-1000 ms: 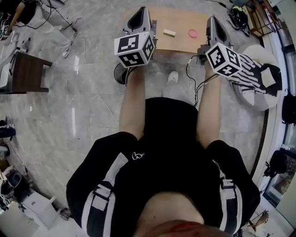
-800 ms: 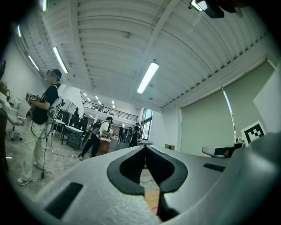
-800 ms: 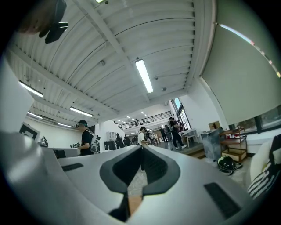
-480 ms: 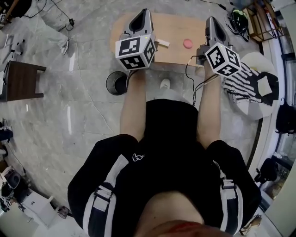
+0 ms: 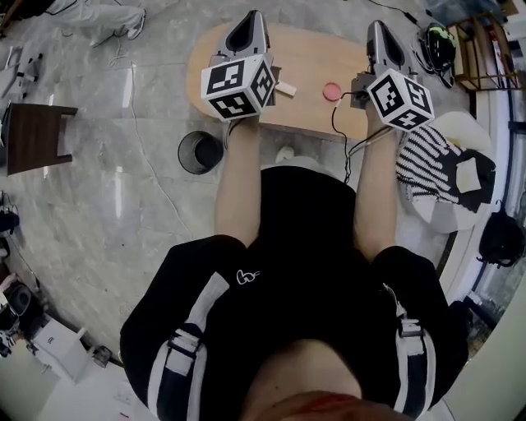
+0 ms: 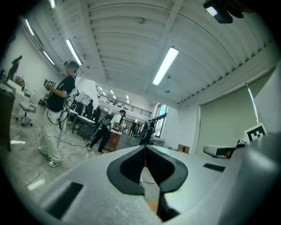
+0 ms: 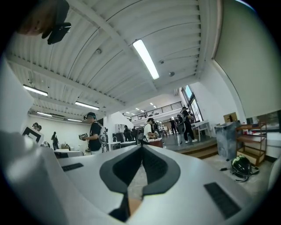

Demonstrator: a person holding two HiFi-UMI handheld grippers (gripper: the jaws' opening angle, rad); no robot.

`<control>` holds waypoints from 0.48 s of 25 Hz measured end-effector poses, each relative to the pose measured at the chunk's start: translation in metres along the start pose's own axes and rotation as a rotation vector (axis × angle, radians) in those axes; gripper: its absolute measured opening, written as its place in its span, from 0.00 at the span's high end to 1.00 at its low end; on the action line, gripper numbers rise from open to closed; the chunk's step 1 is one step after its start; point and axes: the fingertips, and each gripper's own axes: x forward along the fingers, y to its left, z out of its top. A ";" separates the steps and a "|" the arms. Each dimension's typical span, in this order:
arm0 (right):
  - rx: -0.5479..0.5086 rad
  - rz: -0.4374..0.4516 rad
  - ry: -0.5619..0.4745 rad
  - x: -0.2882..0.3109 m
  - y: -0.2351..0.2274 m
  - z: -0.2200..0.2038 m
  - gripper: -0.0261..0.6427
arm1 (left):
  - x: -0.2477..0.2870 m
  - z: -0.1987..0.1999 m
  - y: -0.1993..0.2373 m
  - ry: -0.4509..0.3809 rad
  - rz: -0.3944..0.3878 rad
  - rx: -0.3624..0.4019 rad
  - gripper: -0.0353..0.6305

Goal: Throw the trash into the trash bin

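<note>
In the head view a small oval wooden table lies ahead. On it are a cream block and a flat pink round piece. A black trash bin stands on the floor by the table's near left corner. My left gripper reaches level over the table's left part, beside the cream block. My right gripper reaches over the right end, just right of the pink piece. In the left gripper view the left gripper has its tips touching and empty. The right gripper in the right gripper view is the same.
A dark wooden stool stands far left. A round white seat with a striped cushion sits right of the table, a helmet and a wooden rack beyond it. Cables run over the marble floor. Several people stand in the hall.
Both grippers have come forward from the table's near edge to over its top. The table has drawn closer, and the trash bin has come out from behind the left arm.
</note>
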 end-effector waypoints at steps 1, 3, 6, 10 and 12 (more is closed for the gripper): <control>0.009 0.001 0.005 0.007 -0.005 -0.004 0.94 | 0.008 -0.003 0.000 0.008 0.003 0.008 0.93; 0.030 0.004 0.020 0.019 -0.015 -0.013 0.94 | 0.020 -0.009 -0.001 0.026 0.010 0.024 0.93; 0.058 0.016 0.043 0.034 -0.022 -0.025 0.94 | 0.030 -0.015 0.004 0.051 0.031 0.042 0.93; 0.093 0.035 0.090 0.057 -0.013 -0.051 0.94 | 0.034 -0.027 0.029 0.099 0.072 0.050 0.93; 0.120 0.032 0.118 0.069 -0.007 -0.066 0.94 | 0.036 -0.032 0.047 0.131 0.092 0.053 0.93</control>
